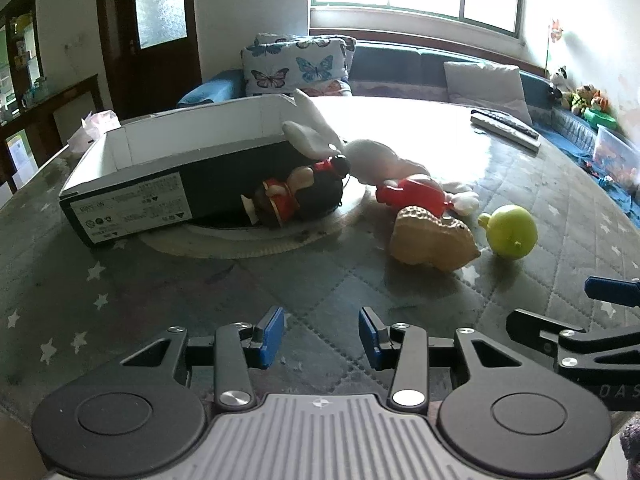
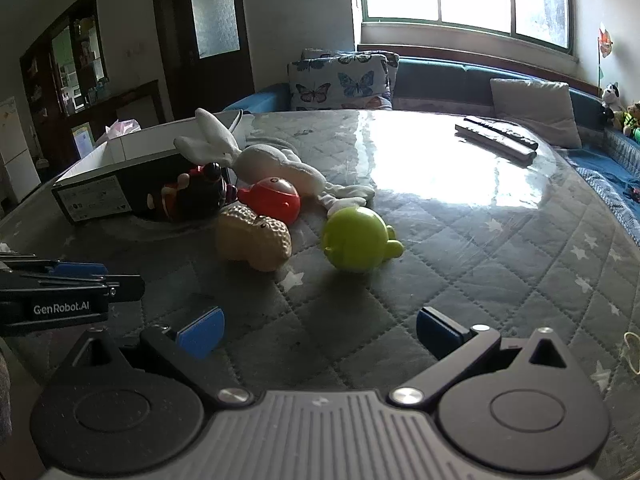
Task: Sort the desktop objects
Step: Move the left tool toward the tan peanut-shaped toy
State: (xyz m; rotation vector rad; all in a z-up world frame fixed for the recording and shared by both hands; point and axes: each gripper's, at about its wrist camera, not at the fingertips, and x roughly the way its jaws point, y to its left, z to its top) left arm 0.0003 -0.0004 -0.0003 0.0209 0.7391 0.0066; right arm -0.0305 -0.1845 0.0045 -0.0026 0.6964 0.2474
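Observation:
Several toys lie in a cluster on the quilted table: a green round toy [image 2: 354,238] [image 1: 512,231], a tan peanut-shaped toy [image 2: 254,242] [image 1: 434,238], a red toy [image 2: 274,199] [image 1: 416,193], a white plush rabbit [image 2: 276,166] [image 1: 372,156] and a black-and-red doll [image 2: 192,196] [image 1: 308,194]. An open cardboard box [image 1: 132,196] [image 2: 96,196] stands left of them. My left gripper [image 1: 322,338] is open, low over the table in front of the toys. My right gripper [image 2: 320,330] is open wide, just short of the green toy. Neither holds anything.
Two remote controls [image 2: 498,136] [image 1: 506,128] lie at the far right of the table. A round mat [image 1: 256,236] lies under the box. Behind the table runs a blue sofa with a butterfly cushion [image 1: 296,66] and soft toys [image 1: 580,96].

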